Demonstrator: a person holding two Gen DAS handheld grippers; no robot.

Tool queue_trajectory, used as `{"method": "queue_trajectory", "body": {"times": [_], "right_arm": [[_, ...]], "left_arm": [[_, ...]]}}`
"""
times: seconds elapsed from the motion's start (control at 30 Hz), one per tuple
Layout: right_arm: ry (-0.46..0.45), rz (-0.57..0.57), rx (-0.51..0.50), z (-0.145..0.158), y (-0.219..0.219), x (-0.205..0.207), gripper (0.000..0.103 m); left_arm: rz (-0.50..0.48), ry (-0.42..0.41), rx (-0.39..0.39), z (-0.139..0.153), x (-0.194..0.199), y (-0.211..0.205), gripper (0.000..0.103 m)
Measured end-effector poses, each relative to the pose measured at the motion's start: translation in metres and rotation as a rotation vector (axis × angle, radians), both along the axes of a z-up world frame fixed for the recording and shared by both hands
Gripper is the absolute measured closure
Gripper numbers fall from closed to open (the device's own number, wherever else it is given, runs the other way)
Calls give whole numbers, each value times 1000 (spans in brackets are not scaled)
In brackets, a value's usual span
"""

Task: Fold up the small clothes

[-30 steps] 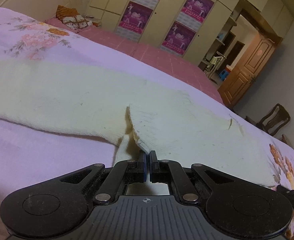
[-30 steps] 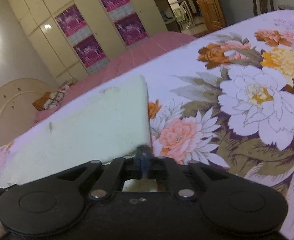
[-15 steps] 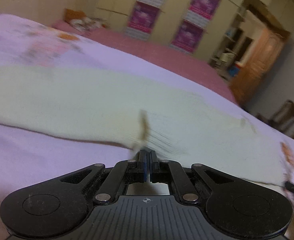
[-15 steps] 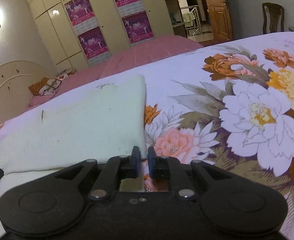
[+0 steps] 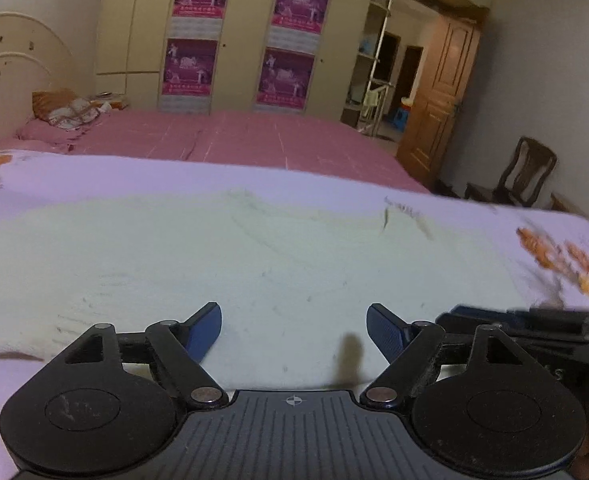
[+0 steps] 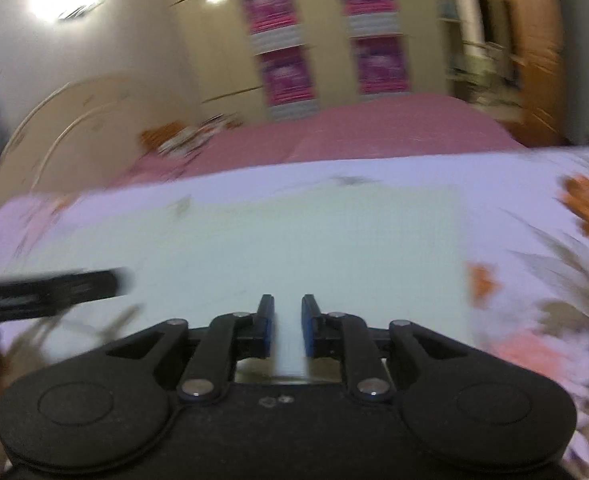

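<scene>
Both my tongs have let go: left tongs (image 5: pixel 293 330) spread wide, right tongs (image 6: pixel 287 328) slightly apart, over the pale cloth (image 5: pixel 254 256) lying flat on the flowered bed (image 6: pixel 534 240).

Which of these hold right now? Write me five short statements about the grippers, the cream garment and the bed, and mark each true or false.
1. The left gripper stands wide open with nothing between its blue pads. True.
2. The right gripper is clamped on a corner of the cream garment. False: its jaws stand slightly apart and hold nothing.
3. The cream garment lies flat on the floral bedsheet. True.
4. The cream garment hangs in the air between both grippers. False: it rests on the bed, released by both.
5. The wooden chair stands on the pink bed. False: it stands on the floor beside the wooden door.
</scene>
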State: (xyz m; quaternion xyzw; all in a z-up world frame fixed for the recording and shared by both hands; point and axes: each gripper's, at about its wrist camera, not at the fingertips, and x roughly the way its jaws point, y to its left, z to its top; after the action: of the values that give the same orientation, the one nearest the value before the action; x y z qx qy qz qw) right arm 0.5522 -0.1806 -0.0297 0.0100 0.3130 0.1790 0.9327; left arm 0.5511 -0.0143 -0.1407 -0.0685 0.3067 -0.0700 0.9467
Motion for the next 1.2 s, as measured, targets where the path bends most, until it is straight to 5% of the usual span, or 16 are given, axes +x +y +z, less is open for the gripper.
{"method": "queue_trajectory", "body": {"times": [0.1,0.27,0.37,0.5,0.67,0.77,1.2], "right_arm": [[-18,7,-21,2,-10,4,86],[9,-231,54,5,-78,34,94],[-45,-210,9,13,-69,46,82],[-32,-178,-23,11,-62,76,86],[19,-289,-17,11,-95,101,95],[2,-277,-40,17,-92,85,83],[-25,-241,-77,15,-81,-21,85]], "left_arm": [[66,3,20,-5,-3,23,23],[141,-7,47,2,2,44,23],[107,-10,83,3,10,25,23],[114,1,125,4,21,22,23],[129,8,128,6,28,46,23],[121,-19,135,15,16,39,23],[100,-7,211,7,-34,33,23]]}}
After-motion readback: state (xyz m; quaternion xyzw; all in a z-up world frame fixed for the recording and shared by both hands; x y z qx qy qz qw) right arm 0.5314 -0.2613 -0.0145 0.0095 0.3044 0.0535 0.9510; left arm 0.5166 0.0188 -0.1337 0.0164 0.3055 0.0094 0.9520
